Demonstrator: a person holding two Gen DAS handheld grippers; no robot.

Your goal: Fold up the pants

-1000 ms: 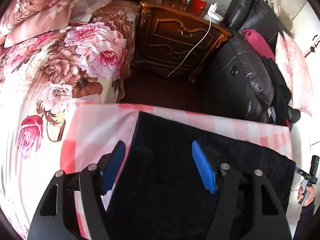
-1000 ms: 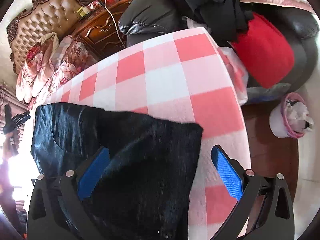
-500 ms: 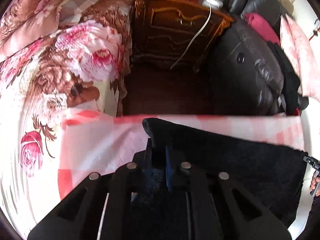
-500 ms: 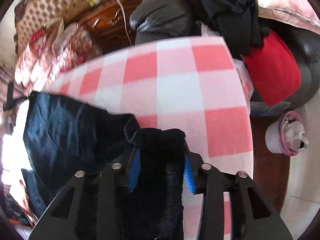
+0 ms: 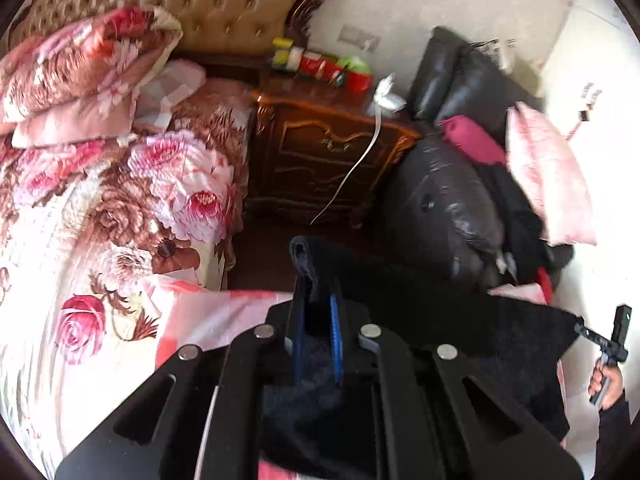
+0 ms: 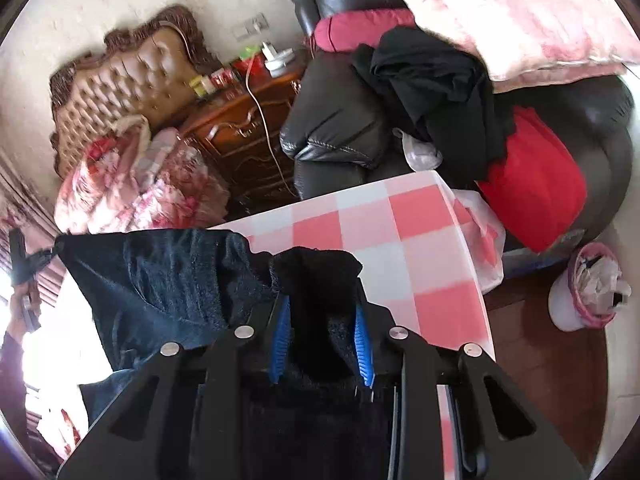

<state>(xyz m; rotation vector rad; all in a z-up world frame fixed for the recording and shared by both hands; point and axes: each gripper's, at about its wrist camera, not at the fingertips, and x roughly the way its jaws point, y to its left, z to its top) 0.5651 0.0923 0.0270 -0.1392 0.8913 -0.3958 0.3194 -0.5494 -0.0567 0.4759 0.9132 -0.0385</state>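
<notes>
Right wrist view, right claw [image 6: 322, 336] pinching pants [image 6: 168, 280] corner above checkered cloth [image 6: 412, 240]

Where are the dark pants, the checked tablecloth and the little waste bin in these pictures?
pants [image 6: 168, 276]: right wrist view, on the flat dark fabric.
checked tablecloth [image 6: 416, 240]: right wrist view, on a bare pink square.
waste bin [image 6: 568, 312]: right wrist view, on its white wall.
</notes>
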